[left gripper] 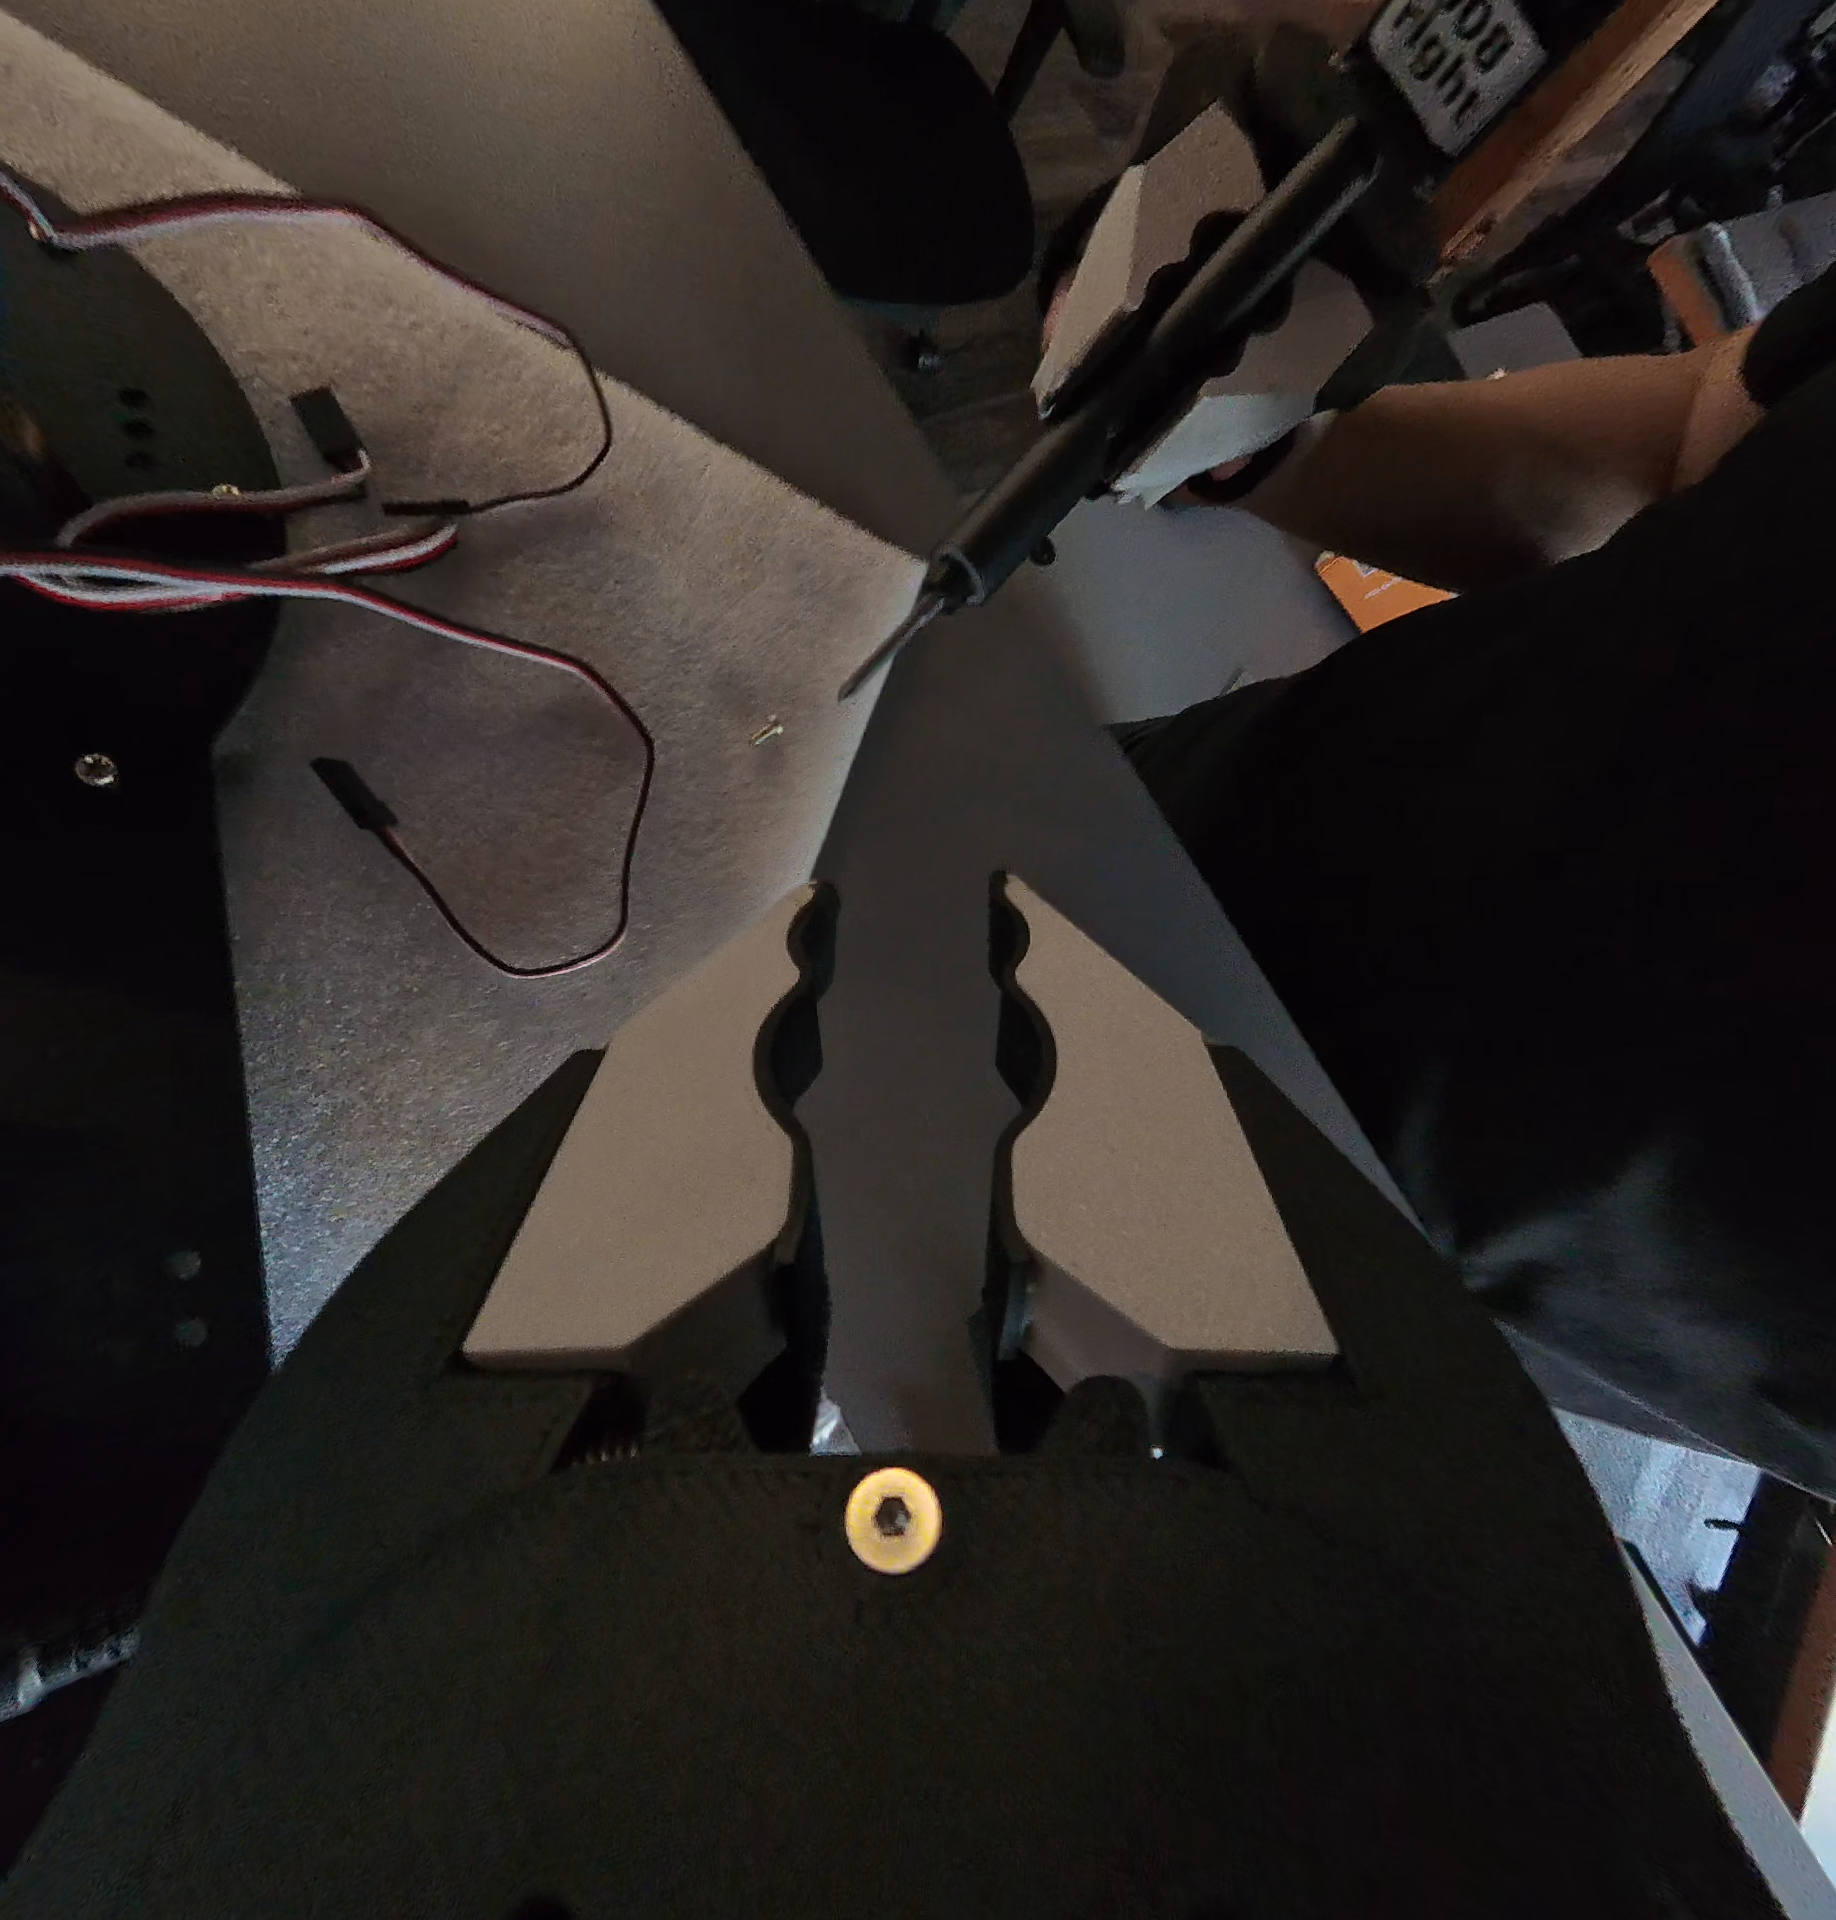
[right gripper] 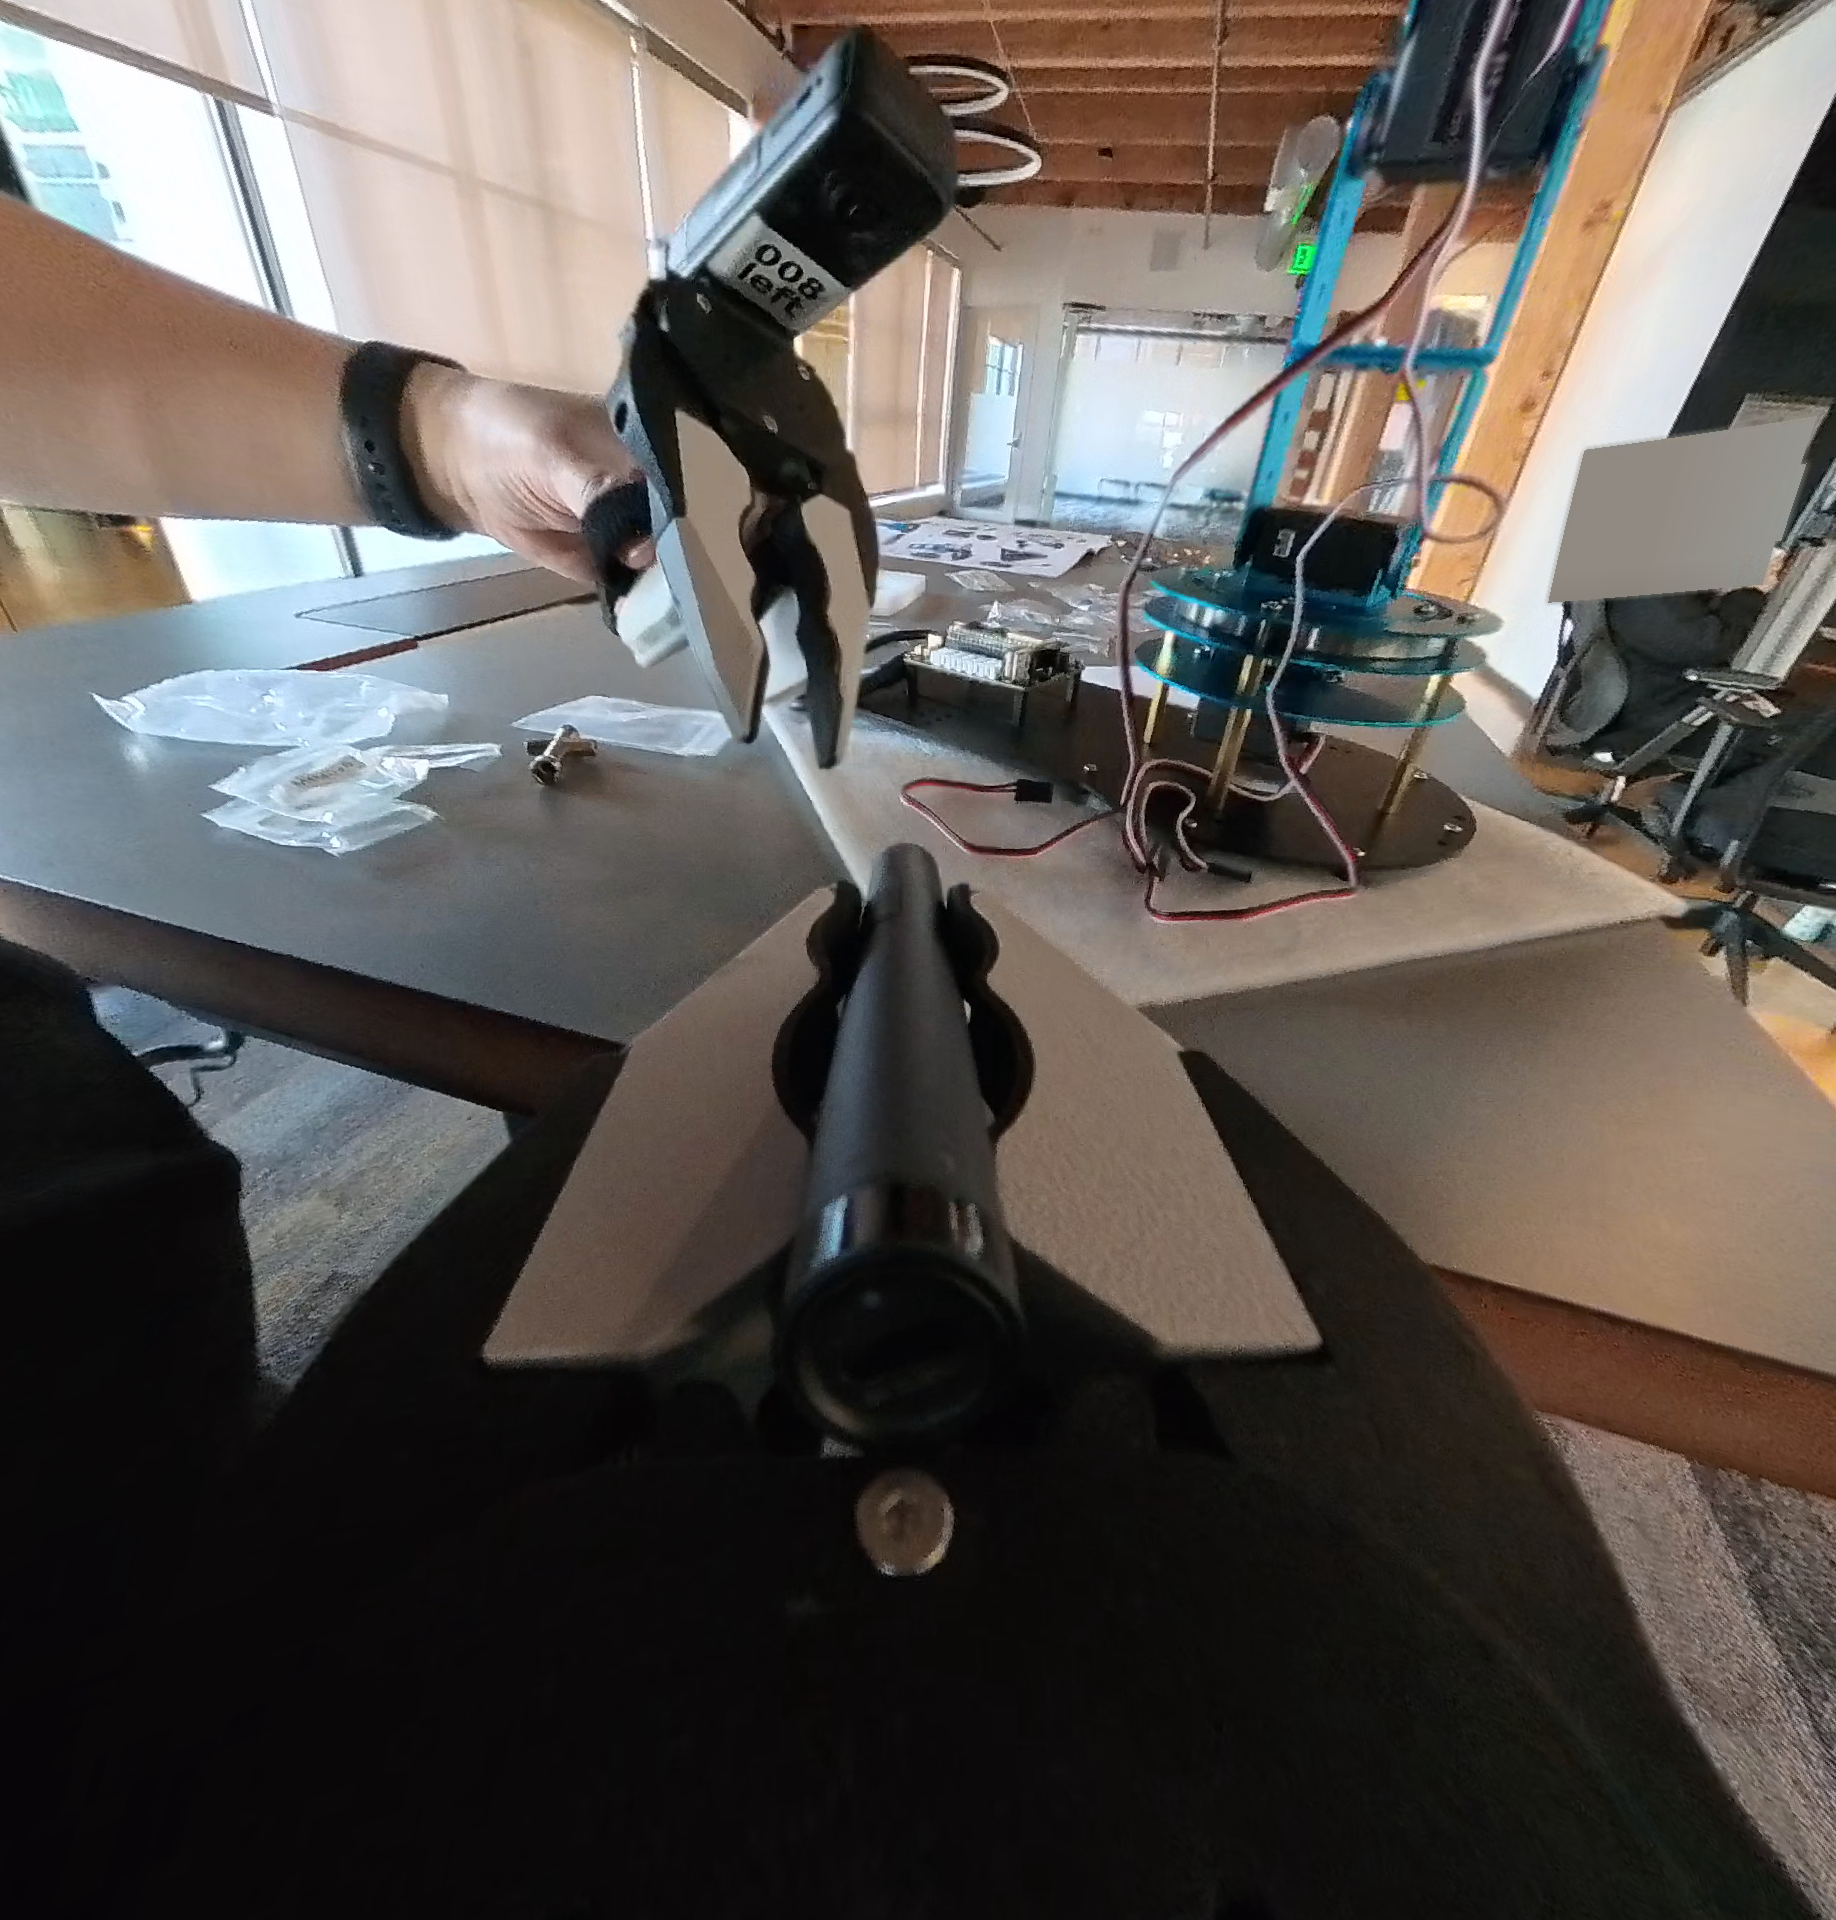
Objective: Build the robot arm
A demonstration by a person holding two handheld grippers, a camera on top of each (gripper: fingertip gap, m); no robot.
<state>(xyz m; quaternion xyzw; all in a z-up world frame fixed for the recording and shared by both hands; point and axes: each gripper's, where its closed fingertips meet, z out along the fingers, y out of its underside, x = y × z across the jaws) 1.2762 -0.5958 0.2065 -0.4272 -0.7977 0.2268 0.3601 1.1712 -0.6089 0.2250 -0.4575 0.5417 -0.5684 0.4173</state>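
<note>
**Screwdriver clamped in the right gripper, left gripper empty above the mat**

The right gripper (right gripper: pixel 898 914) is clenched on a black screwdriver (right gripper: pixel 893 1101), whose handle runs lengthwise between the fingers with its butt toward the camera and its thin shaft pointing out ahead. In the left wrist view the same screwdriver (left gripper: pixel 1007 520) shows its tip hanging just above the grey felt mat (left gripper: pixel 498 665), near a tiny loose screw (left gripper: pixel 766 731) lying beyond the tip. Judging from these views, good handling here means keeping the handle seated in the scalloped grooves of the pads so that the shaft stays in line with the fingers, and bringing the tip down gently, since so small a screw would skid away easily.

The left gripper (left gripper: pixel 909 894) is released: its jaws stand apart with a clear gap and nothing lies between them. It hovers above the table's edge, touching nothing. Ahead of it and to its left lie red, white and black servo wires (left gripper: pixel 540 665) with black connector plugs, running to a black round base plate (left gripper: pixel 93 790). From the right gripper, that plate sits ahead and to the right, carrying a blue layered robot assembly (right gripper: pixel 1309 644); a circuit board (right gripper: pixel 987 655) stands beyond the left gripper, and clear plastic bags (right gripper: pixel 301 748) lie ahead to the left on the dark table (right gripper: pixel 270 914).
</note>
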